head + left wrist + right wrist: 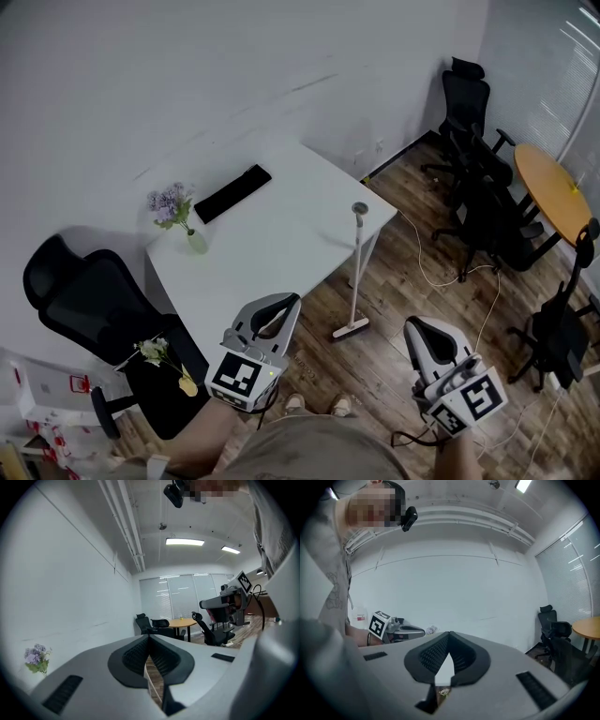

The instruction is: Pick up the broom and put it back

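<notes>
1. A white table (272,239) is standing against a pale wall (187,75) on a wood-plank floor (403,291).
2. The broom (357,267) is standing upright against the table's near edge, close to its right corner, with its head resting on the floor.
3. A vase of flowers (176,211) is sitting at the table's left edge, and a black bar (232,193) is lying near the far edge.
4. A black chair (84,300) is sitting off the left corner, with a yellow flower (169,361) lying on its seat.
5. More black chairs (473,141) are crowding around a round table (553,192) at the right, well apart from the broom.
6. A cable (427,262) is trailing across the floor to the right of the broom.
7. The left gripper (149,638) is hanging over the floor just off the table's near edge, its jaws closed together on nothing.
8. The right gripper (449,634) is hanging over the floor further right, its jaws also meeting at the tips and empty.
</notes>
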`<state>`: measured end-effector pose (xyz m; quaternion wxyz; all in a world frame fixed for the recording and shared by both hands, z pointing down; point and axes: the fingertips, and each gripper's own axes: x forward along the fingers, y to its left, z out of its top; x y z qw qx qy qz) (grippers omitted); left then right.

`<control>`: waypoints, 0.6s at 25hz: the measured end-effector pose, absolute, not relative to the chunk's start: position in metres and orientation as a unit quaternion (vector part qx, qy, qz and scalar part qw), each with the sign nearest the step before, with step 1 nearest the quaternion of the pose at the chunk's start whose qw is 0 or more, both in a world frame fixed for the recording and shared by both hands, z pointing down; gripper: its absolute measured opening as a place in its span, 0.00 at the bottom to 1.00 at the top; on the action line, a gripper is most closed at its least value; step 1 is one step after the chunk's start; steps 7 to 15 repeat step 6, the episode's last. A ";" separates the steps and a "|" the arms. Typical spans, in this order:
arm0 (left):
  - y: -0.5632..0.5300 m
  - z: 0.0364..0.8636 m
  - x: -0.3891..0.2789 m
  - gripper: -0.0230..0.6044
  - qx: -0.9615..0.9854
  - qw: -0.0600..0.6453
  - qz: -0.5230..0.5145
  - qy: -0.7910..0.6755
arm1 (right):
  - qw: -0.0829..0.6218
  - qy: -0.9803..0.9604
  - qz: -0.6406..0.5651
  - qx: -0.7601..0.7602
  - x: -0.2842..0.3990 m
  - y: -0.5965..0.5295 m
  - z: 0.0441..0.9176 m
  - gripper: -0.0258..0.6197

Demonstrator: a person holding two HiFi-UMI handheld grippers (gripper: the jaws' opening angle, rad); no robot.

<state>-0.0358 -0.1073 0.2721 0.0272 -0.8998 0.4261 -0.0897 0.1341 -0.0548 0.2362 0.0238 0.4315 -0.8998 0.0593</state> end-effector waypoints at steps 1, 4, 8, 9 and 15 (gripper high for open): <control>-0.107 0.272 -0.036 0.06 -0.900 0.027 -0.090 0.426 | 0.022 -0.899 0.059 0.434 0.134 -0.055 0.236 0.09; -0.105 0.269 -0.036 0.06 -0.901 0.027 -0.090 0.424 | 0.018 -0.893 0.057 0.447 0.137 -0.056 0.234 0.09; -0.104 0.267 -0.036 0.06 -0.901 0.027 -0.090 0.424 | 0.016 -0.890 0.057 0.452 0.139 -0.057 0.233 0.09; -0.104 0.267 -0.036 0.06 -0.901 0.027 -0.090 0.424 | 0.016 -0.890 0.057 0.452 0.139 -0.057 0.233 0.09; -0.104 0.267 -0.036 0.06 -0.901 0.027 -0.090 0.424 | 0.016 -0.890 0.057 0.452 0.139 -0.057 0.233 0.09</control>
